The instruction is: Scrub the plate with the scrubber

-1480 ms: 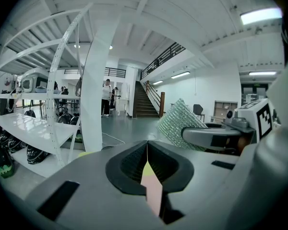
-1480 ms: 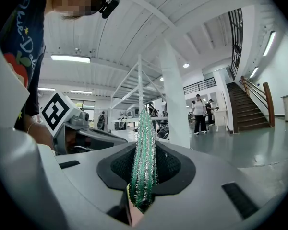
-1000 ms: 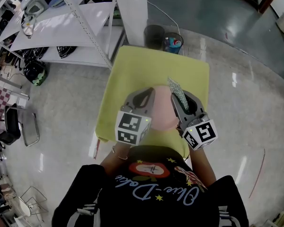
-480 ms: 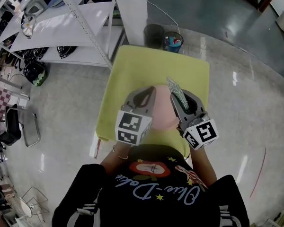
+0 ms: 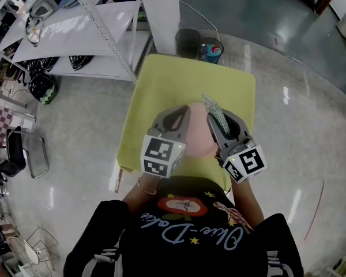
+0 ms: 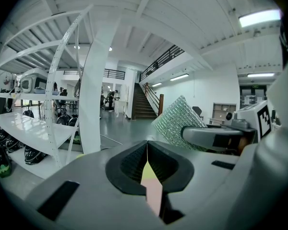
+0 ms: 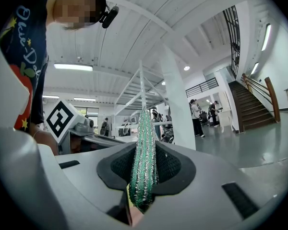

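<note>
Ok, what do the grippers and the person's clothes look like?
The left gripper and right gripper are grey moulded shells with black ribbed pads; each carries a white cube with black square markers. The person wears a black top with light script and a red print.

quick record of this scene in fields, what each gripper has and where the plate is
surface: yellow table
plate: pink plate, flat on the table, between the two grippers
scrubber: green glittery scrubber, standing on edge between the right jaws
left gripper: shut, nothing between its jaws, at the plate's left side
right gripper: shut on the scrubber
scrubber on plate: cannot tell; its free end sticks out near the plate's far rim
</note>
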Demonstrator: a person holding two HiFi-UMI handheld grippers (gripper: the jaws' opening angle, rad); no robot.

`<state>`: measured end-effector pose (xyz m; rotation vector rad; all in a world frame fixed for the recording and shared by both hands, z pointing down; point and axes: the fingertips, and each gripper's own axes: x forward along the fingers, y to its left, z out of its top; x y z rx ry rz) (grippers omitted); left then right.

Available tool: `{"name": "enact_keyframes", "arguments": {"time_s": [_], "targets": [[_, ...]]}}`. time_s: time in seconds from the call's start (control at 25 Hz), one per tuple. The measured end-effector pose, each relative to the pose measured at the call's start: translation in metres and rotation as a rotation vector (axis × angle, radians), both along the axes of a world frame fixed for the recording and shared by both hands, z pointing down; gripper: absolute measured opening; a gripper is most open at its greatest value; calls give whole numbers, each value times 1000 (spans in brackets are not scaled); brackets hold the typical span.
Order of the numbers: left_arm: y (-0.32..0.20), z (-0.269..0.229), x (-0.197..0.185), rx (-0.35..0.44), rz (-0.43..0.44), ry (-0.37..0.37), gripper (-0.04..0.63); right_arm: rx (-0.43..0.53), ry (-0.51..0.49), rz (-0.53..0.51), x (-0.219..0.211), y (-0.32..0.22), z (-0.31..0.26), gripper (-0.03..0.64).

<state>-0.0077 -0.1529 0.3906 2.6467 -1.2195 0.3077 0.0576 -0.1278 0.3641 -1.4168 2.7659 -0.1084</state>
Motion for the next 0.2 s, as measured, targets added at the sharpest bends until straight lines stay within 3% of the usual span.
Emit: {"name": "enact_keyframes", "arguments": {"time_s": [0.2], "targets": [[2, -3, 2, -1, 5, 7, 5, 4, 7, 2, 0, 2, 0, 66]]}}
